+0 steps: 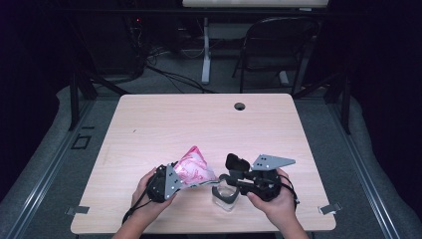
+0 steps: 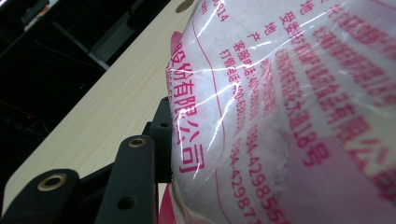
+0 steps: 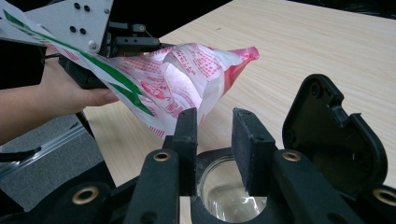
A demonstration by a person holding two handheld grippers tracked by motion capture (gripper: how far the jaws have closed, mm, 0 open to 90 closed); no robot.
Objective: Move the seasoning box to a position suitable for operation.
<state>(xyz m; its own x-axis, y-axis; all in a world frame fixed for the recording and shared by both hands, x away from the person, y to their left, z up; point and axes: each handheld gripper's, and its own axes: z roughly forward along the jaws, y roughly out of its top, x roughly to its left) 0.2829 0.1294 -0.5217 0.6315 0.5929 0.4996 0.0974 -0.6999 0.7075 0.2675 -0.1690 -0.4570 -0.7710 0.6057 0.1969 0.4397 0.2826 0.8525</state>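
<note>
A pink-and-white printed plastic bag (image 1: 195, 169) of white grains is held tilted above the table, with my left gripper (image 1: 174, 179) shut on its near end. The bag (image 2: 289, 116) presses against one black finger (image 2: 135, 177) in the left gripper view. A clear glass jar (image 1: 225, 199) stands on the table with its black lid (image 1: 236, 162) flipped up. My right gripper (image 3: 218, 135) is shut around the jar (image 3: 229, 200) at its black collar, with the lid (image 3: 331, 135) raised to the right. The bag's (image 3: 187, 74) low corner hangs just behind the jar's mouth.
The light wooden table (image 1: 164, 124) has a round cable hole (image 1: 240, 106) at its far edge. A folding chair (image 1: 278, 45) and a white desk leg (image 1: 205, 50) stand on the floor beyond it. Both hands work near the table's front edge.
</note>
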